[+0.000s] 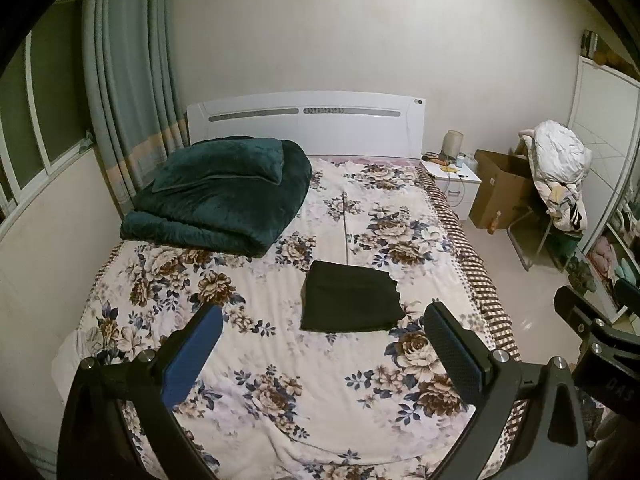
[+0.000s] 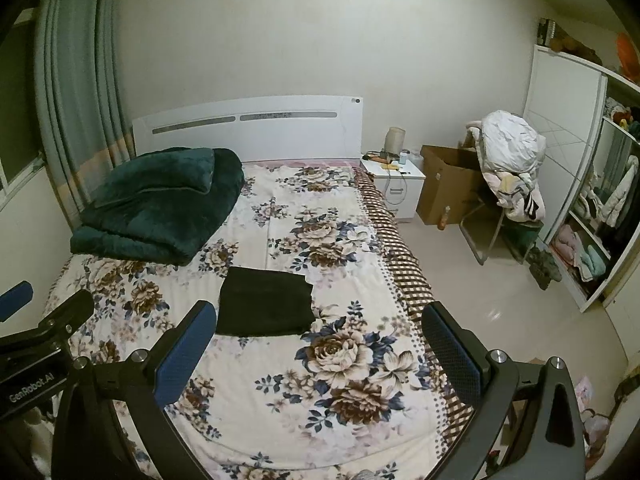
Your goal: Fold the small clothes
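Folded dark garment point(image 1: 350, 300) lying flat on the flowery bedsheet point(image 1: 248, 392), roughly mid-bed, nothing touching it. Left claw point(image 1: 322, 350) hanging above the foot end, fingers spread wide, holding nothing, garment just ahead and sitting between the two pads. Right claw point(image 2: 316, 346) also spread wide and holding nothing, off toward the bed's right edge, garment ahead and nearer its left pad point(image 2: 182, 356). Rolled-up green blanket point(image 1: 220, 192) up by the white headboard point(image 1: 308, 120), well apart from the garment. Nightstand point(image 2: 394, 184) and cardboard box point(image 2: 452, 188) beside the bed.
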Available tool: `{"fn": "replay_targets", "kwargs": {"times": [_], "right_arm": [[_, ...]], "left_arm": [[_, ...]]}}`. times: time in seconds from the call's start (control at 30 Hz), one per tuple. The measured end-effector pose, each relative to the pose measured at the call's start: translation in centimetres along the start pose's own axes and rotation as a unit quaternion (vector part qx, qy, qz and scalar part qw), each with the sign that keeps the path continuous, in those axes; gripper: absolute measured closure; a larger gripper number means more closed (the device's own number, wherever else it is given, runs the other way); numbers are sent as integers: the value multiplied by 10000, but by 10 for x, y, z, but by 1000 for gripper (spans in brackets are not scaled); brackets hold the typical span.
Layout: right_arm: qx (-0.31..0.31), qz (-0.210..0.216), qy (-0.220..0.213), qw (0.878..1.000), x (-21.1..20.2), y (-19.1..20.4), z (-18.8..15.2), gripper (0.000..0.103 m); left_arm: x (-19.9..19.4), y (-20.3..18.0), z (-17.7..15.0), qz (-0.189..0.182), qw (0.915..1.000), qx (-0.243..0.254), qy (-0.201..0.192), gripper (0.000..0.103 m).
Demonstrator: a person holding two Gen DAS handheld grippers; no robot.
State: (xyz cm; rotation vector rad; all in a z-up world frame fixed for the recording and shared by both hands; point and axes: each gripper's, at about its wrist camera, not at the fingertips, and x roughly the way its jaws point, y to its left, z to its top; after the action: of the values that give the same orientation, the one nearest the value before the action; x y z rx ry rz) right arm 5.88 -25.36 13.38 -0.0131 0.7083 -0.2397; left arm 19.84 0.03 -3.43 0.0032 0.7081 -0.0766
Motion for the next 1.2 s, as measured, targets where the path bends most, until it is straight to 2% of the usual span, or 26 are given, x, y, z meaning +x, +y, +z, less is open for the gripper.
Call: {"fn": "replay_targets", "kwargs": {"times": [1.2], "right_arm": [[-19, 66, -56, 10000, -4, 4, 0, 0]], "left_arm": [[-17, -3, 2, 107, 9999, -46, -71, 0]]}}
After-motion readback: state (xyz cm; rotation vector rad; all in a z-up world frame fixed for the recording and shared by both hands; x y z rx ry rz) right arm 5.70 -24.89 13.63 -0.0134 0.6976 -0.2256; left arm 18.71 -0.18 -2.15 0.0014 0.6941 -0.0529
